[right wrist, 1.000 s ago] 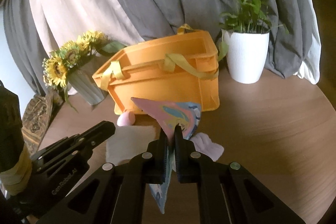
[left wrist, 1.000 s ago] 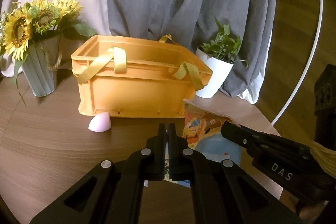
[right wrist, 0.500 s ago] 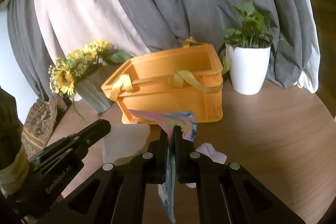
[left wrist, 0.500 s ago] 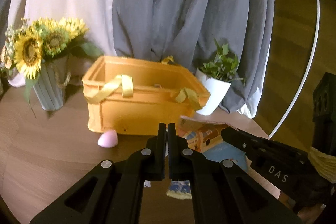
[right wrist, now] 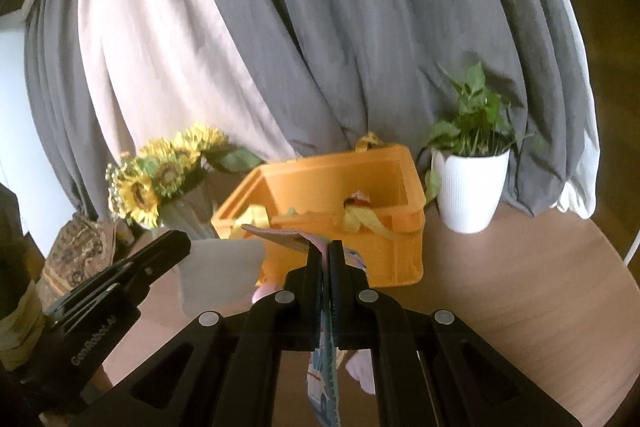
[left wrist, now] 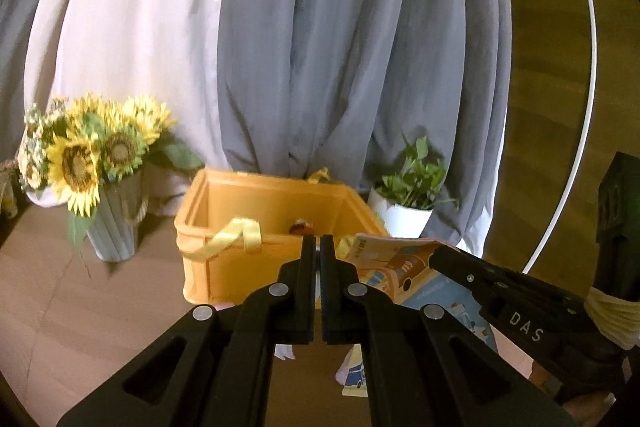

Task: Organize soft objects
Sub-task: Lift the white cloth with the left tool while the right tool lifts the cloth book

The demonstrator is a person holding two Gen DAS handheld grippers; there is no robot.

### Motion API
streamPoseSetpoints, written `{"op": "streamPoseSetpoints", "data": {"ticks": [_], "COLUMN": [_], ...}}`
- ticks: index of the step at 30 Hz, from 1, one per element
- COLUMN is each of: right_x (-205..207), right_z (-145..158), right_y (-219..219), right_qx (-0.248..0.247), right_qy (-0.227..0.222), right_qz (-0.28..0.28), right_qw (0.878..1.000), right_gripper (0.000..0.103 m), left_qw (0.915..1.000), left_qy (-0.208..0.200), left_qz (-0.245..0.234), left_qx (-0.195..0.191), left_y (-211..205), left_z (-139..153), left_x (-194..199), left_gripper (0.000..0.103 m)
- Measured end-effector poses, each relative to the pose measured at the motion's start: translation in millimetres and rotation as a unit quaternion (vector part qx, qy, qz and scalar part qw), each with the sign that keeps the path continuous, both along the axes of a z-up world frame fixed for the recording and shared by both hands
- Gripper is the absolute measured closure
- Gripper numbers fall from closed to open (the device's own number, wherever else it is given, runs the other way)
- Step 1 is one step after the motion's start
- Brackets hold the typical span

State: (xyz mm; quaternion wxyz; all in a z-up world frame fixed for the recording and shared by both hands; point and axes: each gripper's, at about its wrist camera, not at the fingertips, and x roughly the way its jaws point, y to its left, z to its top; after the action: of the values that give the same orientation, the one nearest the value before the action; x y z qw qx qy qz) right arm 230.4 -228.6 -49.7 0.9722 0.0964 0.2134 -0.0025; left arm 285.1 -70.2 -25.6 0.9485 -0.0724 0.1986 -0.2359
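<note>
A printed cloth book (left wrist: 404,273) hangs above the table in front of the orange basket (left wrist: 236,267). My right gripper (right wrist: 329,245) is shut on its colourful page (right wrist: 326,359), which droops below the fingers. At the left of the right wrist view, my left gripper (right wrist: 180,241) holds the book's pale page (right wrist: 222,275). In its own view the left gripper (left wrist: 317,239) is shut, the page edge-on between its fingers. The basket (right wrist: 384,259) has yellow handles and a small toy (right wrist: 358,201) inside.
A sunflower vase (left wrist: 116,223) stands left of the basket and a white potted plant (right wrist: 468,195) to its right. Curtains hang behind. A pink egg-shaped thing (right wrist: 264,293) lies at the basket's base and a white soft item (right wrist: 362,367) on the round wooden table.
Both grippers have risen with the cloth book between them. The basket now sits lower in both views and its inside shows.
</note>
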Motion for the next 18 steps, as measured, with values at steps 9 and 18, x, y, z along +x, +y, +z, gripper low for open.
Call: {"op": "streamPoseSetpoints", "data": {"ticks": [9, 18], "right_x": [-0.4, 7.0], "right_z": [28.0, 55.6], "right_y": [3.7, 6.2], "right_qx": [-0.012, -0.023], "right_qy": [-0.043, -0.088], "right_qz": [-0.011, -0.020], "right_qw": [0.999, 0.996], "right_gripper": [0.098, 0.098], "left_qw": [0.9992, 0.9973], "left_qy": [-0.037, -0.072], "left_qz": [0.008, 0.012], "left_qx": [-0.007, -0.013], "left_y": [7.0, 10.7], "left_z": [25.2, 51.1], "left_x": [1.5, 13.1], "left_gripper": [0.099, 0.099]}}
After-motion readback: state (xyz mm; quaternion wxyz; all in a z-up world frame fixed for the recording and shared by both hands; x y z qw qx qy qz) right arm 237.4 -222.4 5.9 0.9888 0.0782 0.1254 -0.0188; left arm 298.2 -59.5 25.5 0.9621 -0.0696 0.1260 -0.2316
